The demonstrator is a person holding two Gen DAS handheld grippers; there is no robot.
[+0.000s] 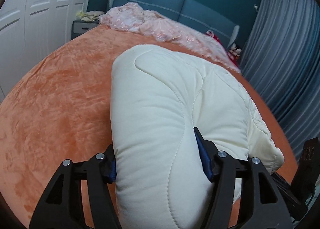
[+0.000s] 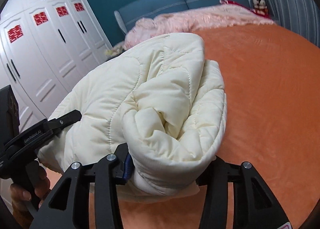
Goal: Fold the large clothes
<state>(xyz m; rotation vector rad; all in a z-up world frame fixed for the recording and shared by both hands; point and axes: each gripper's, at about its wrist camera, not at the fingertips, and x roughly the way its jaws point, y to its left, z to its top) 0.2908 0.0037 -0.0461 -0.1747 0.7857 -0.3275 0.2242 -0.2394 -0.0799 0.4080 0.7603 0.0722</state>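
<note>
A cream quilted jacket (image 1: 160,92), folded into a thick bundle, fills the middle of the left wrist view. My left gripper (image 1: 154,143) is shut on its near end, and the blue pads (image 1: 204,157) dent the padding. In the right wrist view the jacket (image 2: 160,80) shows its rolled open end. My right gripper (image 2: 170,155) is shut on that end, with its left pad (image 2: 128,167) against the fabric and its right finger hidden behind the cloth. The left gripper (image 2: 50,127) appears from the side there, held by a hand (image 2: 30,189).
An orange plush blanket (image 1: 50,98) covers the bed (image 2: 270,88) under the jacket. A pink fluffy blanket (image 1: 140,18) lies bunched by the blue headboard (image 1: 180,6). White wardrobes (image 2: 50,38) stand on the left, grey curtains (image 1: 284,48) on the right, and a nightstand (image 1: 84,26) sits beside the bed.
</note>
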